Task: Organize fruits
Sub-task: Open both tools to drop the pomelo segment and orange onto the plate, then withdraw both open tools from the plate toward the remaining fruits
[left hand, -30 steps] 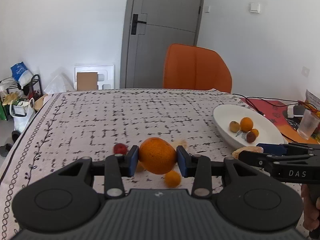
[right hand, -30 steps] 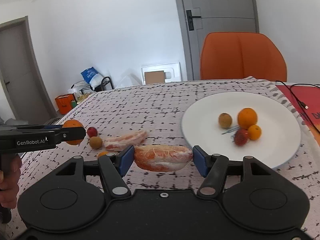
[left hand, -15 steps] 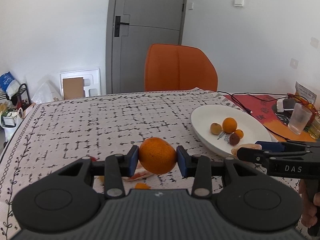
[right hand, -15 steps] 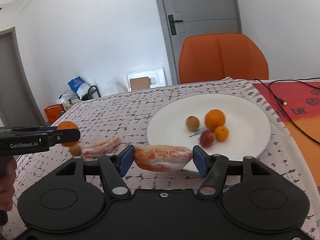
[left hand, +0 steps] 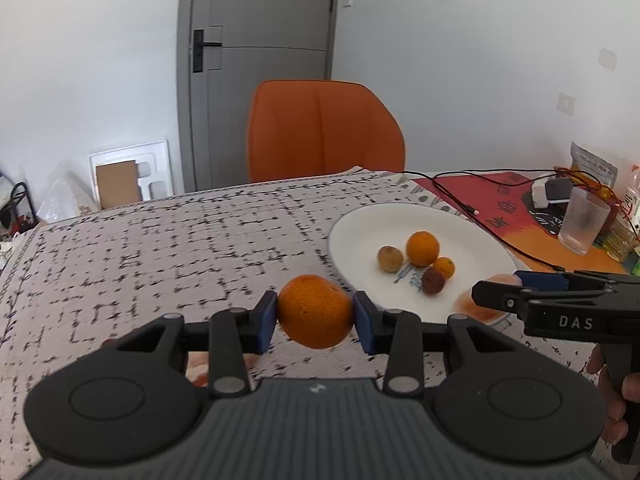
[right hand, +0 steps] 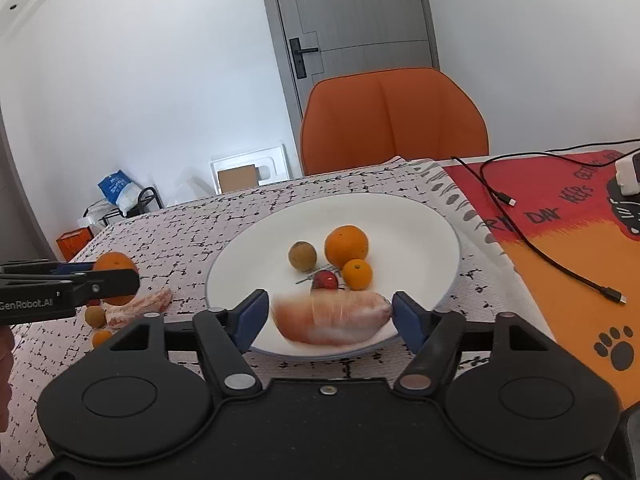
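Observation:
My left gripper (left hand: 315, 317) is shut on a large orange (left hand: 314, 310) and holds it above the tablecloth, just left of the white plate (left hand: 360, 224). My right gripper (right hand: 327, 316) has opened; a peeled pomelo segment (right hand: 334, 318), blurred, lies between its spread pads on the plate's near rim (right hand: 448, 216). The plate holds an orange (right hand: 346, 245), a small orange (right hand: 357, 274), a brown longan (right hand: 302, 255) and a red fruit (right hand: 325, 280). On the cloth at the left lie another pomelo segment (right hand: 138, 306), a longan (right hand: 95, 315) and a small orange (right hand: 101, 337).
An orange chair (left hand: 322, 130) stands behind the table. A black cable (right hand: 532, 236) crosses the red and orange mat (right hand: 560, 216) to the right of the plate. A glass (left hand: 582, 222) and packets stand at the far right.
Both grippers moved right towards the plate. My right gripper opened and let go of the pomelo segment over the plate's near rim. The left still holds the orange.

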The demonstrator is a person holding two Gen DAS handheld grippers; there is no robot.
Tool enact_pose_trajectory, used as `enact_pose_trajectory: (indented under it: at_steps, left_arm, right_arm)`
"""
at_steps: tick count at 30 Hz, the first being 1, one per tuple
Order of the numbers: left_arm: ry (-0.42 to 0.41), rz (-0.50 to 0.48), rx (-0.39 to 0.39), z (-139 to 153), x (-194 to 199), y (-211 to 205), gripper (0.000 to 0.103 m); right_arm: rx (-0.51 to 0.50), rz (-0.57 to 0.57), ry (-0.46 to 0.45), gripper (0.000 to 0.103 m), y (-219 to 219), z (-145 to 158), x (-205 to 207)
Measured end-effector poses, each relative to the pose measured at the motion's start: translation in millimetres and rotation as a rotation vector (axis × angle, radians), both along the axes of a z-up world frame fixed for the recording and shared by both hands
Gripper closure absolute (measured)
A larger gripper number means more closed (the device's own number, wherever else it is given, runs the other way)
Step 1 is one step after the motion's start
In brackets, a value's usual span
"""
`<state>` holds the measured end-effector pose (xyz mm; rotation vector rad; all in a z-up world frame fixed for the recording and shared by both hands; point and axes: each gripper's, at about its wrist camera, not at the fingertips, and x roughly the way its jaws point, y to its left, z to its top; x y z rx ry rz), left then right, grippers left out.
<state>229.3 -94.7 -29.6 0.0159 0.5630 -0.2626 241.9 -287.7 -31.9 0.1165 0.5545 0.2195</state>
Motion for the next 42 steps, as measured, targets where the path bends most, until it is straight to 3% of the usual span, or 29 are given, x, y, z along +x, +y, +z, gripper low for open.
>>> enact_pose_trajectory:
  at_steps: [3, 29, 32, 37, 42]
  left_arm:
    - [0.0, -0.021, 0.006, 0, 5, -11, 0.063]
    - [-0.009, -0.136, 0.04, 3, 26, -68, 0.063]
    - [-0.021, -0.154, 0.047, 7, 24, -70, 0.058]
    - [-0.015, -0.125, 0.042, 8, 19, -62, 0.047]
    - [-0.01, -0.083, 0.039, 9, 9, -45, 0.043]
  right_arm:
    - [0.008, -0.001, -0.009, 0.029, -4, 1, -4]
    - [0.062, -0.034, -0.017, 0.026, -34, 4, -24]
    - [0.064, -0.044, -0.013, 0.024, -36, 4, -26]
    - [0.081, -0.034, -0.021, 0.0, -32, 6, -32]
    - [0.101, 0.007, -0.034, 0.0, -24, 9, -37]
